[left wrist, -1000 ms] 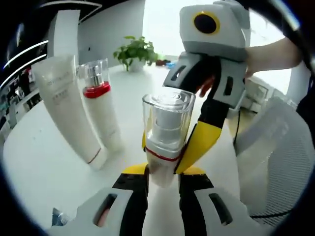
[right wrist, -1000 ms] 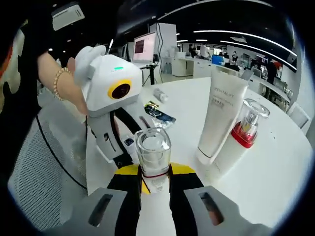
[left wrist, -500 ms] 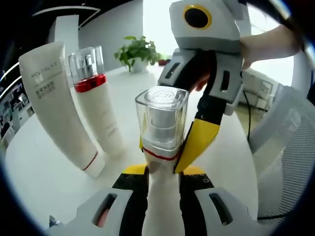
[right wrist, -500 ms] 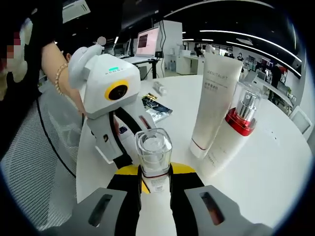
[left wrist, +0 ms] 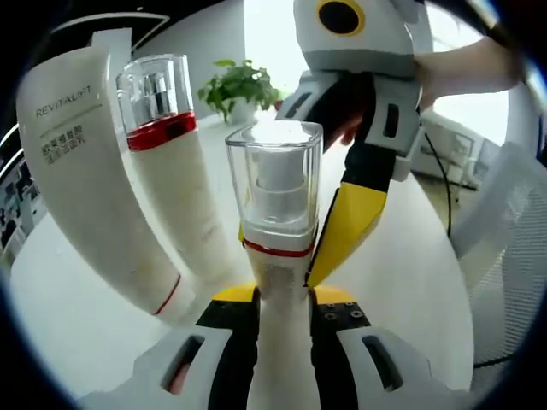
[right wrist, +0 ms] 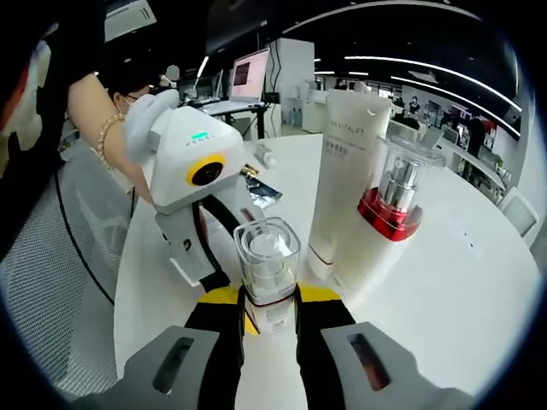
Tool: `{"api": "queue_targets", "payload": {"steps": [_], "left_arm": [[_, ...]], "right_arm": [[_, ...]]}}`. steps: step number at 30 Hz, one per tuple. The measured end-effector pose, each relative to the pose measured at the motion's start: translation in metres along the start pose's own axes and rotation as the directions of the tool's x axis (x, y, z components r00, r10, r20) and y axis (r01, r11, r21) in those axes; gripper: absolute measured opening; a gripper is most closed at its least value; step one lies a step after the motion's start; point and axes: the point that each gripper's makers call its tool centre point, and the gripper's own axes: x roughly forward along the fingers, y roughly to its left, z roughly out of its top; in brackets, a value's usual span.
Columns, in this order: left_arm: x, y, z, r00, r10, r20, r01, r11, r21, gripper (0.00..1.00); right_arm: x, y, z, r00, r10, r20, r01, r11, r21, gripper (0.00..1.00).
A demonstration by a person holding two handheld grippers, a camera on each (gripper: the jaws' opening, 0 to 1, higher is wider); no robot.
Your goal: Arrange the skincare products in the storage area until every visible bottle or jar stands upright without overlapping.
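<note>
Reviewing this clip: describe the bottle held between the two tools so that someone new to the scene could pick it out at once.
On the round white table, beside a tall white tube and a red-collared bottle, both tools grip one small white pump bottle. It has a clear square cap and a thin red band at its neck. It is the shortest of the three.

Left gripper view: a clear-capped white pump bottle [left wrist: 278,248] is held upright between the left gripper [left wrist: 282,320] jaws, with the right gripper [left wrist: 359,111] behind it. A red-collared white bottle [left wrist: 175,179] and white tube [left wrist: 85,188] are set leftward on the round white table [left wrist: 60,316].
</note>
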Motion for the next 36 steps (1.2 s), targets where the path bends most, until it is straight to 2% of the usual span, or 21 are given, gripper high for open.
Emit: {"api": "queue_targets", "payload": {"steps": [7, 19, 36], "left_arm": [[0.007, 0.013, 0.004, 1.0, -0.018, -0.007, 0.018, 1.0, 0.013, 0.22], [0.009, 0.019, 0.006, 0.999, -0.04, -0.008, 0.04, 0.999, 0.018, 0.22], [0.007, 0.024, -0.001, 0.999, -0.041, -0.011, 0.041, 0.999, -0.01, 0.24]], "right_arm": [[0.004, -0.014, 0.003, 0.999, -0.038, 0.014, 0.038, 0.999, 0.028, 0.22], [0.006, -0.019, 0.004, 0.998, -0.059, 0.027, 0.058, 0.997, 0.047, 0.22], [0.004, -0.021, 0.004, 0.997, -0.075, 0.026, 0.074, 0.996, 0.059, 0.23]]}}
